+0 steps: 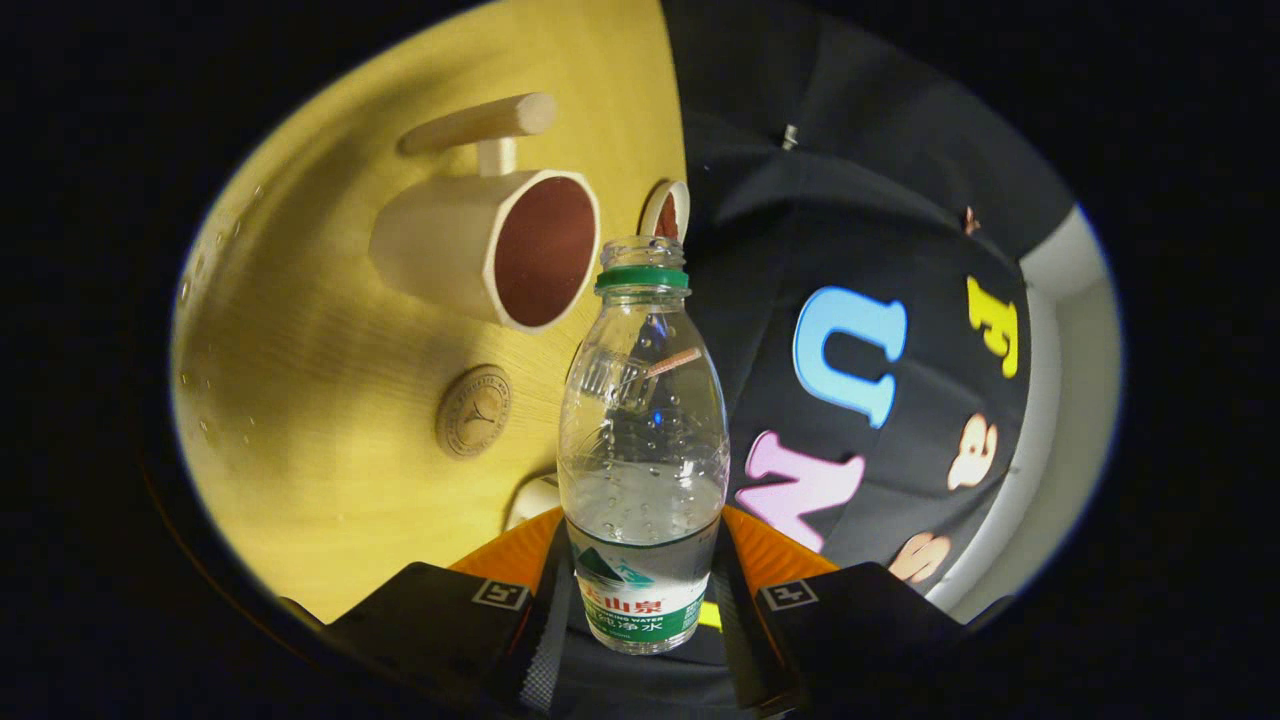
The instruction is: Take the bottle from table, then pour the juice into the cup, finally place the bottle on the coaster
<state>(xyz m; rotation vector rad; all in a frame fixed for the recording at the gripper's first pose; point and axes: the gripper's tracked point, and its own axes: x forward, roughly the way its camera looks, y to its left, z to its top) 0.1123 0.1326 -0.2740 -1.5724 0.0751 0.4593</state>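
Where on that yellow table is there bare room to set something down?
The widest bare patch lies on the table below the cup, beside the coaster. It is crowded near the table's edge, where the gripper holds the bottle close to the cup's mouth.

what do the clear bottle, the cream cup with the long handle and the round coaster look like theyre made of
Clear bottle with green neck ring, held between the gripper fingers: thin glossy plastic, see-through, with droplets inside. Cream cup with long handle: matt, faceted outside, reddish-brown inside; possibly wood or ceramic. Round tan coaster: embossed emblem, probably wood or cork. Yellow table: wood-grain surface.
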